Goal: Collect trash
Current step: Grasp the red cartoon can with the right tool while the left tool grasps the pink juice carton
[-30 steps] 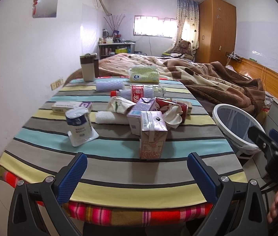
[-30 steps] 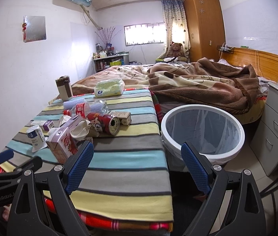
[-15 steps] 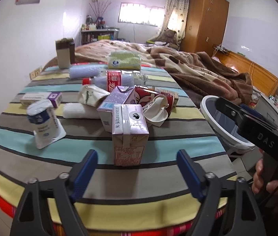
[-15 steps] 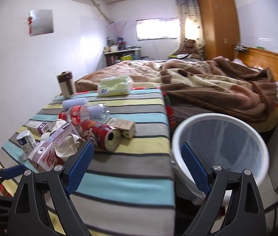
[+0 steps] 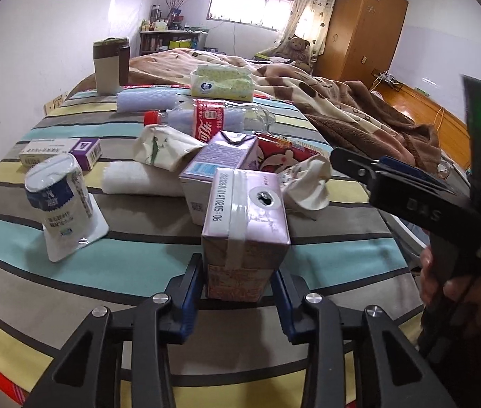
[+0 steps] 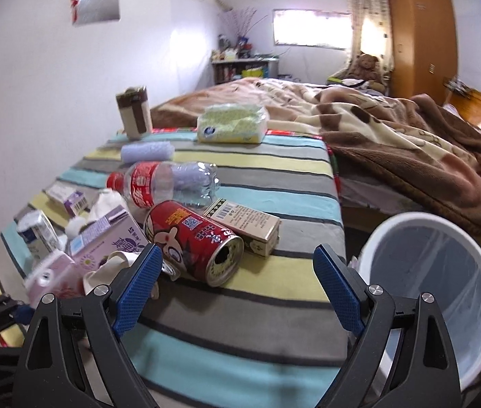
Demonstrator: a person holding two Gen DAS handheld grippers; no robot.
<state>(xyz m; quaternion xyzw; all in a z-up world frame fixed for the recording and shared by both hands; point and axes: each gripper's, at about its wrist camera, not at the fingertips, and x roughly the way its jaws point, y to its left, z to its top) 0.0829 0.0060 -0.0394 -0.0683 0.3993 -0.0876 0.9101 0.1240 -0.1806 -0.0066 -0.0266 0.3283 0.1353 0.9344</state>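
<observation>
Left gripper [image 5: 238, 284]: fingers just closing, pressing pink carton [image 5: 245, 227] upright on striped table [image 5: 325, 251].
Right gripper [image 6: 237, 284]: fingers wide, empty, above red can [image 6: 194, 241].

A striped tablecloth [image 6: 257, 170] in teal, grey and pale yellow, edged with black lines, carries a pale pink drink carton [image 5: 245, 234] printed in red, a lilac-and-white milk carton [image 5: 218, 166], a red can [image 6: 194, 241] bearing a cartoon face, and a clear bottle with red cap and label [image 6: 162, 183]. A white-rimmed bin [image 6: 434, 292] stands beside a brown-and-cream patterned blanket [image 6: 410, 142].
</observation>
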